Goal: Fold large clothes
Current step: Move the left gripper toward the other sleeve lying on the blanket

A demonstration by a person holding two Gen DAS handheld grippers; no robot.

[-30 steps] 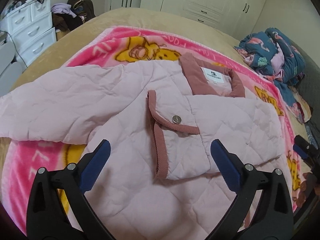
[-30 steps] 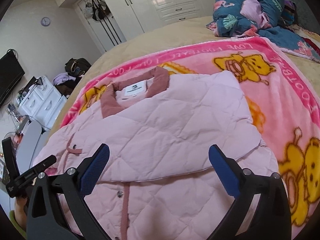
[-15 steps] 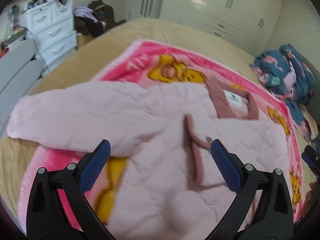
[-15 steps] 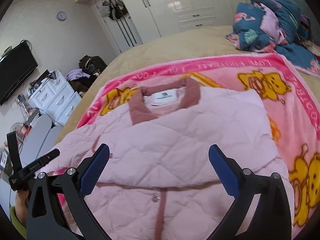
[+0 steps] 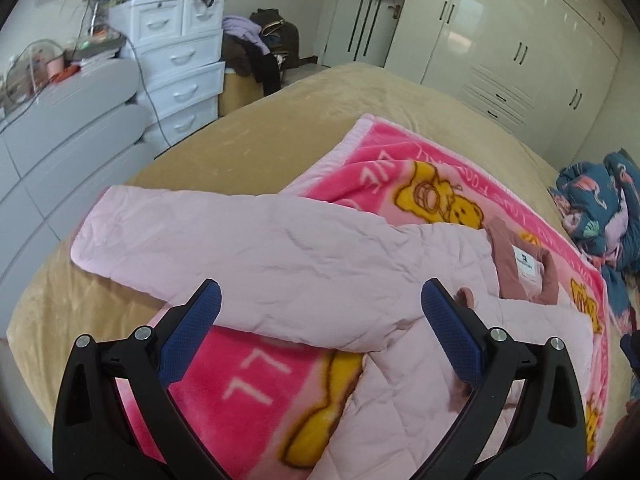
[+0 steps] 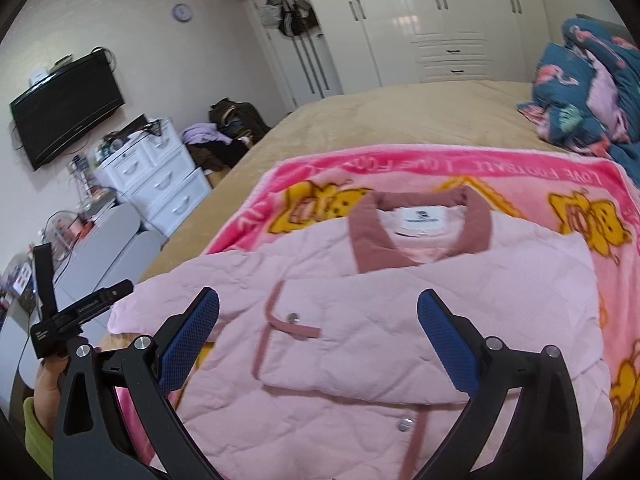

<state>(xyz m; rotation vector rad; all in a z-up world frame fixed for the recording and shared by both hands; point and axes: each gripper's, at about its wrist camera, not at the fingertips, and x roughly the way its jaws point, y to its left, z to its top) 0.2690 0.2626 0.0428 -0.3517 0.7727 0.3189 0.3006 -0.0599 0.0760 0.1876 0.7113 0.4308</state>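
Left wrist view looks down on a pale pink quilted jacket (image 5: 304, 264) spread over a pink cartoon blanket (image 5: 256, 384) on the bed (image 5: 280, 128), with one long sleeve (image 5: 192, 240) flung out flat toward the bed's edge and the dusty-rose collar (image 5: 516, 276) off to the right. The left gripper (image 5: 320, 328) hangs just above that sleeve, jaws wide apart and holding nothing. From the right wrist view the right gripper (image 6: 318, 328) is likewise spread open and empty over the chest, where the other side looks already folded across the front. I'd judge the jacket light and puffy — soft, springy, with a slightly slick shell, so a shallow pinch may slide off. The sleeve's cuff end, or a deep bite through the padding near the seam, seems the sensible hold for carrying it across the body; a fold this puffy will likely need pressing flat.
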